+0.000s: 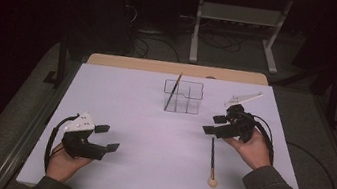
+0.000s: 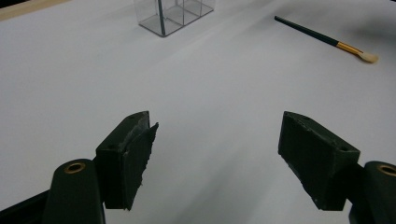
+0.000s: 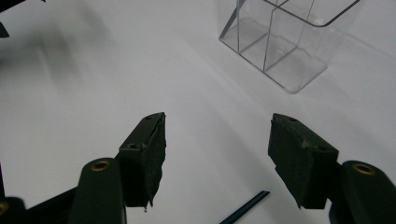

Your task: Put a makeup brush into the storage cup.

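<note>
- The left tongs (image 1: 108, 137) rested low at the near left of the bench (image 1: 145, 172), jaws spread wide and holding nothing; they lay well apart from everything else.
- A loose paintbrush (image 1: 212, 158) lay flat on the bench toward the near right, its pale bristle tip pointing back at the person and its dark handle pointing away.
- The right tongs (image 1: 215, 124) hovered just past the far end of that handle, jaws likewise wide open and empty (their own view caught the handle's tip (image 3: 245, 207) low between the jaws).
- Judged from this, the step in hand was the reach for the loose paintbrush; the next move called for lowering the right tongs over the handle and closing on it.
- Farther off stood the clear divided holder (image 1: 183, 97) with a second brush (image 1: 173, 91) leaning in one compartment, probably the left front one, though the clear walls made that hard to tell.
- Beyond the bench the room was too dark to read.
</note>
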A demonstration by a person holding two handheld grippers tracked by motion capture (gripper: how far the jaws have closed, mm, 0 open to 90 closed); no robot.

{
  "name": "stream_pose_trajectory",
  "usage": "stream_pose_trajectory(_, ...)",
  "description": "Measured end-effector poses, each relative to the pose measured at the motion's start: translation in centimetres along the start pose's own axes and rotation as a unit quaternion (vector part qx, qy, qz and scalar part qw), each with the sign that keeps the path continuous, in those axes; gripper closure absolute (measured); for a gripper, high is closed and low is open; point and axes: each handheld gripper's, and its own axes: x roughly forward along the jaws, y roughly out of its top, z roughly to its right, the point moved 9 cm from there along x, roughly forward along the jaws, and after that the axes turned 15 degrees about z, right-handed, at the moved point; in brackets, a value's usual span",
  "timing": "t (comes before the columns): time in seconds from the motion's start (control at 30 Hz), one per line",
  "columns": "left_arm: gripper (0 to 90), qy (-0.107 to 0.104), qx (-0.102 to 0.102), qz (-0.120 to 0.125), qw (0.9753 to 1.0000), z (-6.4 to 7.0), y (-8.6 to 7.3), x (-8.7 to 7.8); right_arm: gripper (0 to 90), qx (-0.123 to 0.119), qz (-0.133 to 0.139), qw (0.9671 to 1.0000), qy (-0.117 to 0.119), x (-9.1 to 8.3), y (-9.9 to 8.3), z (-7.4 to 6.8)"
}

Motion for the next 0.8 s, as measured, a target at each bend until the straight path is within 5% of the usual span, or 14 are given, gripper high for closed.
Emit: stream_pose_trajectory(0.8, 25.2, -0.001, 0.005, -0.002, 1.0, -0.1, 0.0, 0.0, 34.4, 0.016, -0.008, 0.9998, -0.008, -1.3, -1.1, 0.1)
